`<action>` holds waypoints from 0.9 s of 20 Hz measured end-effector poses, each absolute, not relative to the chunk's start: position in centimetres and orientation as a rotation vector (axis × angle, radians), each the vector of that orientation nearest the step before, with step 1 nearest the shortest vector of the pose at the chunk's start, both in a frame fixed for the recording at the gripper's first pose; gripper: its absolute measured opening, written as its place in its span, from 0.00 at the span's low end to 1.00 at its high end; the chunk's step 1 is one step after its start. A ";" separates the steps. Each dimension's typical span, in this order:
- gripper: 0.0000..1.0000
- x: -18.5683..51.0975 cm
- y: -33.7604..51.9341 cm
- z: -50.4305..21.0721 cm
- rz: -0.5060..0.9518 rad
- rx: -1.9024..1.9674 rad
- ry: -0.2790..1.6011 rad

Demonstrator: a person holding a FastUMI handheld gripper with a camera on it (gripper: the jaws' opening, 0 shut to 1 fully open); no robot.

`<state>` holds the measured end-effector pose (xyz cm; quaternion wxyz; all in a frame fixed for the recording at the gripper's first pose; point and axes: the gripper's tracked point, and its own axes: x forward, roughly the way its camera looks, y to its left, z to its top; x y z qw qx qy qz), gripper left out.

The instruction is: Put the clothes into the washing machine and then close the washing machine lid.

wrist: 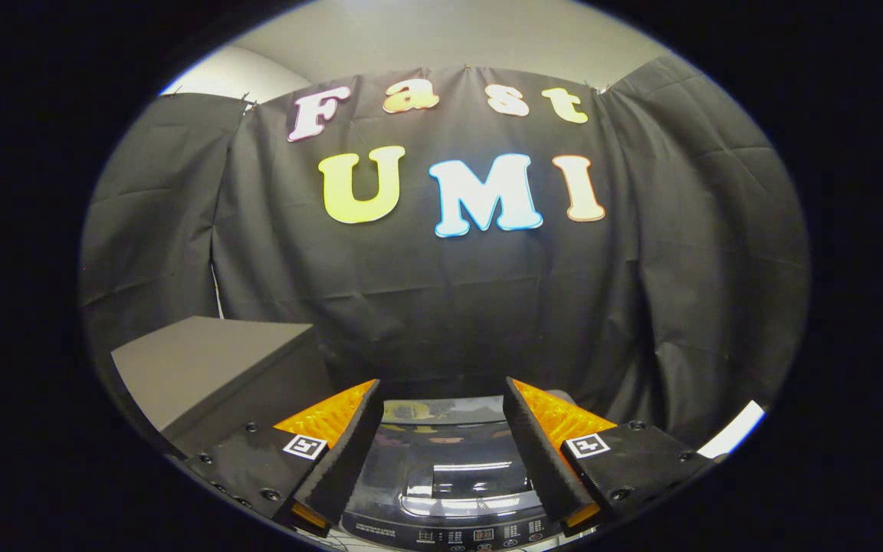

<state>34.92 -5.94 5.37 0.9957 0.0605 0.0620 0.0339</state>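
Black cloth wall [441, 307]: hung across the back, well beyond the fingers; dark box-like block [204, 368]: set beside the machine, just beyond one finger; nothing is seen between gripper and machine. Washing machine [445, 491]: seen below and between the fingers, glossy lid [449, 468] lying flat and closed, control panel [457, 533] nearest. Gripper [441, 395]: fingers spread apart, nothing grasped.

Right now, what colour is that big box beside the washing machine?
Dark grey, matte, plain; the gripper view shows the box best, beyond the open claw, beside the washing machine.
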 end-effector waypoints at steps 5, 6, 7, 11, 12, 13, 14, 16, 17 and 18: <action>0.97 31.2 -6.0 9.2 0.057 0.087 0.075; 0.97 30.4 -6.1 9.8 0.053 0.086 0.073; 0.97 29.7 -6.1 10.4 0.051 0.088 0.067; 0.97 26.7 -5.9 12.3 0.052 0.077 0.038; 0.97 25.8 -5.7 12.6 0.051 0.076 0.031; 0.97 25.1 -5.7 12.9 0.052 0.077 0.027; 0.97 24.2 -5.6 13.1 0.053 0.079 0.023; 0.97 22.6 -5.6 13.6 0.048 0.079 0.010; 0.97 22.0 -5.6 13.9 0.046 0.076 0.005; 0.97 21.1 -5.7 14.0 0.040 0.066 0.002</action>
